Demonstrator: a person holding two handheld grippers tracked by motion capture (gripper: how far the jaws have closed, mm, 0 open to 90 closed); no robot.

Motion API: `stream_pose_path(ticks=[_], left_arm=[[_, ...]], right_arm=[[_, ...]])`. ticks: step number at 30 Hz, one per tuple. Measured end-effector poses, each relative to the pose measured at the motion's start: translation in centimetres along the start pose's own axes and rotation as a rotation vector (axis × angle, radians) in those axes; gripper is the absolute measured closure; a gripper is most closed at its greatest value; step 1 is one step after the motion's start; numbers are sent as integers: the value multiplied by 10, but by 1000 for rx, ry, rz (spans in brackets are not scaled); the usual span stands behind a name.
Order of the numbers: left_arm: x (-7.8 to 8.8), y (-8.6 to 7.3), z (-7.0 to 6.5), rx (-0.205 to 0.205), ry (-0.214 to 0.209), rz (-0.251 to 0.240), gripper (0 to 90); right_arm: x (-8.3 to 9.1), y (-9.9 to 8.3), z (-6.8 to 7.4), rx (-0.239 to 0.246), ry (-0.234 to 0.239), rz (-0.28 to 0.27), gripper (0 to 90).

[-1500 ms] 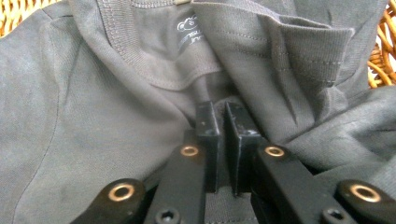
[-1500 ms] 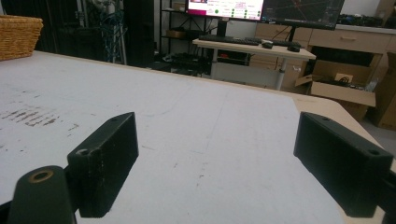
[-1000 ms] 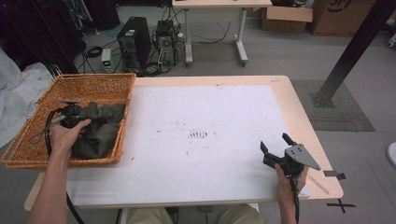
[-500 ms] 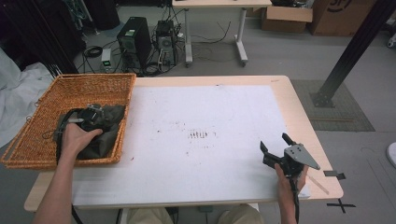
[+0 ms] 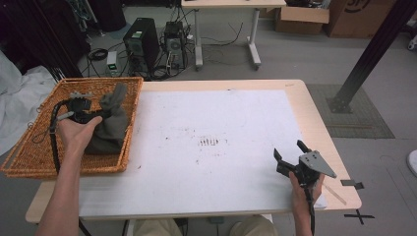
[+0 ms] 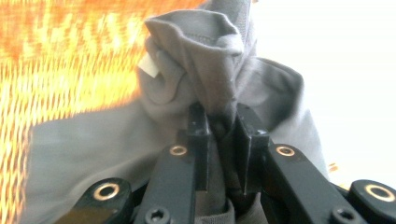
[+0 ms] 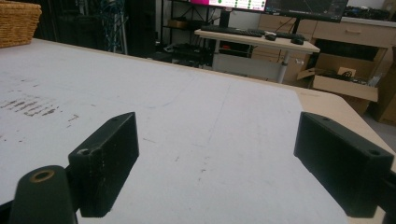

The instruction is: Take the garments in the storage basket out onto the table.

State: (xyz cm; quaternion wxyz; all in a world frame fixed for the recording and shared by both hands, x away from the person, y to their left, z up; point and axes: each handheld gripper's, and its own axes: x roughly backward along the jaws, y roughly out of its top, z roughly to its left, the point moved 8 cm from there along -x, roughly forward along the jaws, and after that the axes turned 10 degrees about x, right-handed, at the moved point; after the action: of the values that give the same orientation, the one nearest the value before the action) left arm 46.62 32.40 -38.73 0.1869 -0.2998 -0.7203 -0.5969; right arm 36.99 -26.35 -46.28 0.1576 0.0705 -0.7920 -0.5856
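The left gripper (image 5: 81, 114) reaches into the wicker basket (image 5: 29, 157) at the table's left edge, its jaws pinching a bunched fold of the grey cloth (image 6: 219, 79), which rises in a peak against the basket's right wall while the rest lies on the basket floor. The right gripper (image 5: 291, 160) rests near the table's (image 5: 221, 118) front right corner on the white mat (image 7: 187, 116), jaws spread wide and holding nothing.

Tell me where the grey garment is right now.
High view, left side: the grey garment sits in the wicker basket, one bunched fold pinched by the left gripper.
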Motion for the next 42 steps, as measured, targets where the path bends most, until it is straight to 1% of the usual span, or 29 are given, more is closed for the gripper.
stream_pose_path(ticks=[1, 2, 5, 6, 8, 9, 10, 11, 12, 14, 17, 18, 19, 20, 22, 25, 29, 30, 32, 33, 34, 35, 36, 37, 38, 39, 40, 41, 42], left_arm=[[10, 14, -25, -37, -38, -29, 784], [10, 14, -25, -37, -38, -29, 785], [19, 28, -60, -74, -96, -60, 784], [20, 31, -82, -106, -127, -61, 784], [19, 30, -109, -148, -162, -55, 783], [13, 27, -139, -177, -204, -48, 783], [13, 27, -139, -177, -204, -48, 783], [8, 23, -165, -176, -271, -38, 783], [8, 23, -165, -176, -271, -38, 783], [-3, 15, -198, -190, -326, -12, 783], [-18, -2, -234, -179, -406, 35, 782], [-24, -12, -247, -177, -436, 61, 781], [-39, -35, -272, -197, -471, 110, 781], [-39, -35, -272, -197, -471, 110, 780], [-61, -61, -294, -229, -488, 162, 779], [-86, -90, -312, -245, -494, 217, 775], [-117, -127, -321, -331, -439, 284, 754], [-119, -129, -321, -335, -437, 273, 729], [-118, -128, -322, -323, -453, 275, 593], [-115, -124, -325, -287, -485, 282, 480], [-115, -124, -325, -287, -485, 282, 401], [-110, -118, -325, -257, -499, 278, 346], [-110, -118, -325, -257, -499, 278, 312], [-106, -111, -323, -243, -477, 263, 258], [-103, -107, -321, -233, -456, 253, 258], [-97, -100, -317, -216, -436, 245, 216], [-91, -93, -314, -210, -429, 235, 198], [-81, -80, -305, -202, -400, 201, 167], [-81, -80, -305, -202, -400, 201, 165]], right_arm=[[0, 0, 0, 6, 1, 5, 142], [0, 0, 0, 6, 1, 5, 142], [-1, 0, 1, 8, 0, 8, 142], [-1, 0, 0, 7, 0, 8, 142], [0, 0, 0, 2, -2, 4, 142], [0, 0, 0, 1, -3, 2, 142], [0, 0, 0, 1, -3, 2, 142], [0, 0, -1, -2, -3, 1, 142], [0, 0, -1, -2, -3, 1, 142], [0, 0, -1, -4, -2, 0, 142], [0, 0, -1, -4, -2, -1, 142], [0, 0, -1, -5, -2, -1, 142], [0, 0, -1, -8, -2, 0, 142], [0, 0, -1, -8, -2, 0, 142], [0, 0, -1, -8, -3, -2, 142], [0, 0, -1, -10, 0, -1, 142], [0, 0, -1, -9, 0, 1, 142], [0, 0, -1, -9, 2, 3, 142], [-1, 0, 0, -5, 2, 5, 142], [-1, -1, 0, -1, 2, 8, 142], [-1, -1, 0, -1, 2, 8, 142], [-1, 0, 0, 1, 2, 7, 142], [-1, 0, 0, 1, 2, 7, 142], [0, 0, 0, 0, -1, 2, 142], [0, 0, 0, 0, -1, 2, 142], [0, 0, 0, -2, -1, 0, 142], [0, 0, 0, -5, 0, 0, 142], [0, 0, 0, -6, 4, 0, 142], [0, 0, 0, -6, 4, 0, 142]])
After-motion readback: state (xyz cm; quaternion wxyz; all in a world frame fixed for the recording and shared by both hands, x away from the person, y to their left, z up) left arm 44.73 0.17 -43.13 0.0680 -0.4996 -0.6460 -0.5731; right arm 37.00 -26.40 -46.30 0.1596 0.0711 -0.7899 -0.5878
